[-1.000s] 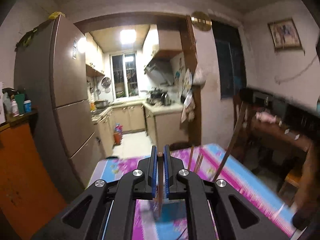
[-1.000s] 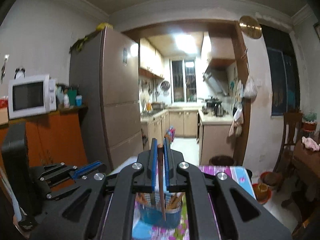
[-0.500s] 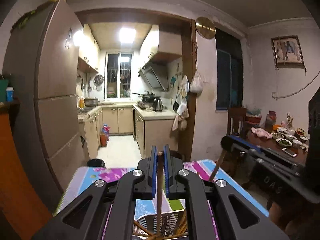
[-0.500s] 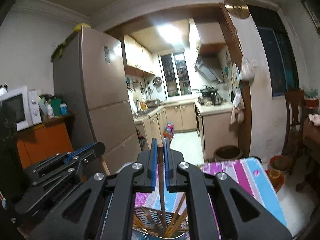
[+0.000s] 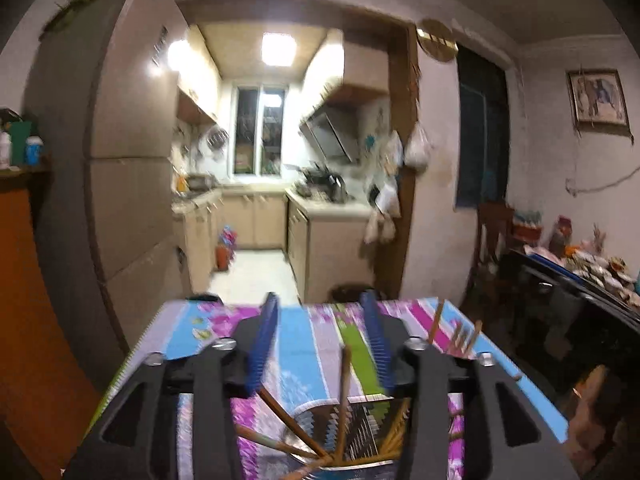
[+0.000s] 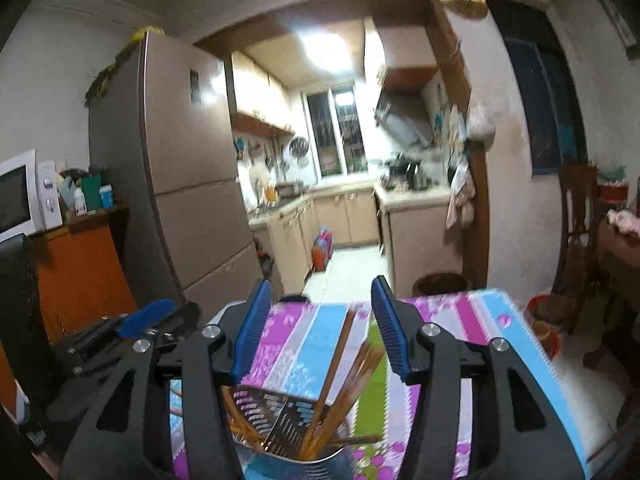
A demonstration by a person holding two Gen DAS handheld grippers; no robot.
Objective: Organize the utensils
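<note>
A slotted metal utensil holder (image 5: 360, 420) (image 6: 276, 408) stands on the striped tablecloth (image 5: 192, 320) (image 6: 472, 312), with several wooden chopsticks leaning in it. My left gripper (image 5: 320, 340) hangs just above it, its jaws opening. One chopstick (image 5: 343, 380) stands loose between the blue pads, touching neither. My right gripper (image 6: 320, 332) is over the same holder, also opening, and another chopstick (image 6: 335, 360) leans free between its pads. Each gripper shows at the edge of the other's view: the left gripper (image 6: 132, 328) on the left, the right gripper (image 5: 560, 280) on the right.
A tall fridge (image 5: 132, 184) and an orange cabinet (image 6: 80, 264) with a microwave (image 6: 16, 196) stand to the left. A kitchen doorway lies ahead. At the right are a wooden chair (image 6: 576, 216) and a side table with dishes (image 5: 592, 264).
Both grippers came down over the holder, each shut on a chopstick. Now both sets of jaws stand apart and the chopsticks rest in the holder.
</note>
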